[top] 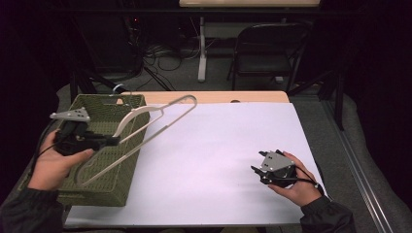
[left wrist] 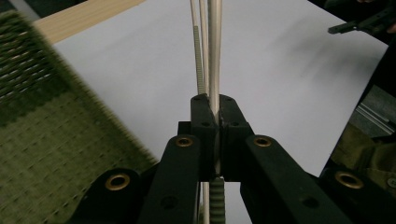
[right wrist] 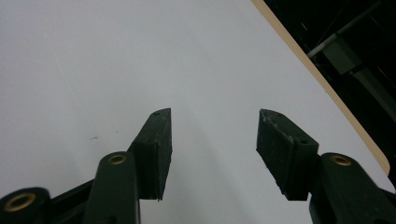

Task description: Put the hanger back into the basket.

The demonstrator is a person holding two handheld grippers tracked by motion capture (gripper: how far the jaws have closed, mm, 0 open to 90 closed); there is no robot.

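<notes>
A pale cream clothes hanger (top: 145, 131) hangs in the air over the green woven basket (top: 104, 187) at the table's left, its far end reaching over the white sheet. My left gripper (top: 112, 141) is shut on the hanger's shoulder; in the left gripper view the thin rods (left wrist: 212, 51) run straight up from between the closed pads (left wrist: 205, 114). My right gripper (top: 256, 171) rests low over the white sheet at the front right, held in a hand. Its fingers (right wrist: 156, 151) stand open with nothing between them, above bare white surface.
The white sheet (top: 218, 150) covers most of the wooden table (top: 218, 97). A black folding chair (top: 265, 53) and a white table leg (top: 201, 48) stand on the floor beyond the far edge. The table's right edge (right wrist: 327, 91) runs close to my right gripper.
</notes>
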